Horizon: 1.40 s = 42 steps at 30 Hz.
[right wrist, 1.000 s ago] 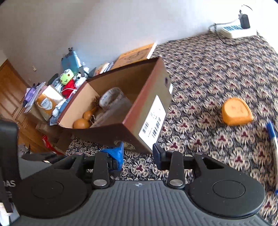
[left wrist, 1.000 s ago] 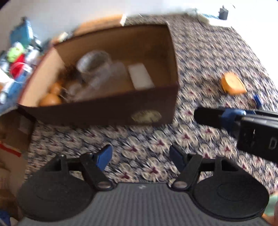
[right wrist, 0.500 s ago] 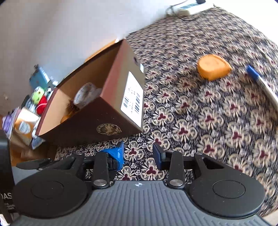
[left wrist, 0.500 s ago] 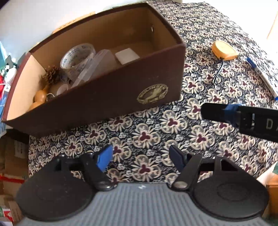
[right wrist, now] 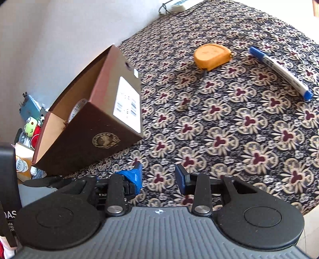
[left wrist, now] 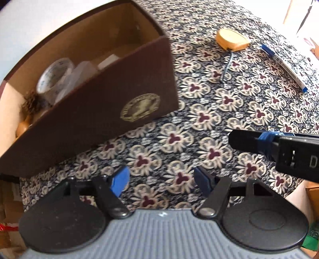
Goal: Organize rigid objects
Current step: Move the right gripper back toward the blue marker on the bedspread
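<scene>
A brown cardboard box (left wrist: 95,111) (right wrist: 83,139) stands on the flower-patterned cloth and holds a tape roll (left wrist: 54,77), a white block (left wrist: 108,60), a pine cone and other small items. An orange tape measure (right wrist: 212,55) (left wrist: 232,38) lies to its right, with a blue-capped white marker (right wrist: 279,69) (left wrist: 287,65) further right. My left gripper (left wrist: 160,180) is open and empty, in front of the box. My right gripper (right wrist: 158,175) is open and empty, low over the cloth right of the box; it shows as a dark bar (left wrist: 259,142) in the left wrist view.
A white power strip (right wrist: 179,4) lies at the far edge of the cloth. Toys and clutter (right wrist: 31,127) sit left of the box. The cloth's edge drops off near right (right wrist: 311,211). Patterned cloth stretches between the box and the tape measure.
Both grippers have swung right and lower toward the cloth. The box has slid left in both views, and the tape measure and marker look nearer. Both grippers have stayed open.
</scene>
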Each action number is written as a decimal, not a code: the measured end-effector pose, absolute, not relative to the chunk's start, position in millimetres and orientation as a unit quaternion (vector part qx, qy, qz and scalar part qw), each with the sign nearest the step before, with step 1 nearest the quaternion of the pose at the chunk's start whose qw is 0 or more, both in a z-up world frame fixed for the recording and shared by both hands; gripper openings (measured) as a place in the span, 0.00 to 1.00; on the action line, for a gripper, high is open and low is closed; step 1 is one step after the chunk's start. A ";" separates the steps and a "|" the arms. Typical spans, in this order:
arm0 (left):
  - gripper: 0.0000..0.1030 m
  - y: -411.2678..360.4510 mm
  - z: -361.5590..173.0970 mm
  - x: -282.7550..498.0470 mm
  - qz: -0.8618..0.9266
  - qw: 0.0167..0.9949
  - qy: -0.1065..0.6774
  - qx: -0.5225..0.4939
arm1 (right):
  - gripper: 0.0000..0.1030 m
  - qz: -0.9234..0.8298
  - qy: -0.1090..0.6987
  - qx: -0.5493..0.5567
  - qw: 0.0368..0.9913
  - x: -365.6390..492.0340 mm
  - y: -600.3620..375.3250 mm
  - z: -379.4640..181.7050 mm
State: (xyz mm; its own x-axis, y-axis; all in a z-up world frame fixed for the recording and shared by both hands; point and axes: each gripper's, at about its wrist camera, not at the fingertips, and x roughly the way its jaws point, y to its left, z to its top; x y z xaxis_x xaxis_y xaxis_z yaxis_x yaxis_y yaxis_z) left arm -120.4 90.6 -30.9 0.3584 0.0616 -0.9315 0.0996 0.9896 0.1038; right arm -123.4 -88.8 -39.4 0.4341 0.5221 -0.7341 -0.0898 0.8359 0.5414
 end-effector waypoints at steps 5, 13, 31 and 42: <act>0.70 70.8 -34.3 -106.8 0.003 0.816 0.574 0.060 | 0.19 0.198 0.505 0.209 0.814 -111.1 -105.8 -41.7; 0.70 32.2 -26.5 -83.4 0.029 0.821 0.570 0.029 | 0.19 0.238 0.508 0.172 0.810 -77.1 -139.5 -34.6; 0.70 -24.0 -22.9 -55.4 0.063 0.817 0.573 -0.001 | 0.16 0.273 0.488 0.161 0.813 -32.2 -210.7 -31.9; 0.70 -89.8 -23.0 -35.9 -0.026 0.827 0.561 -0.007 | 0.15 0.230 0.491 0.212 0.813 -21.7 -282.7 -48.2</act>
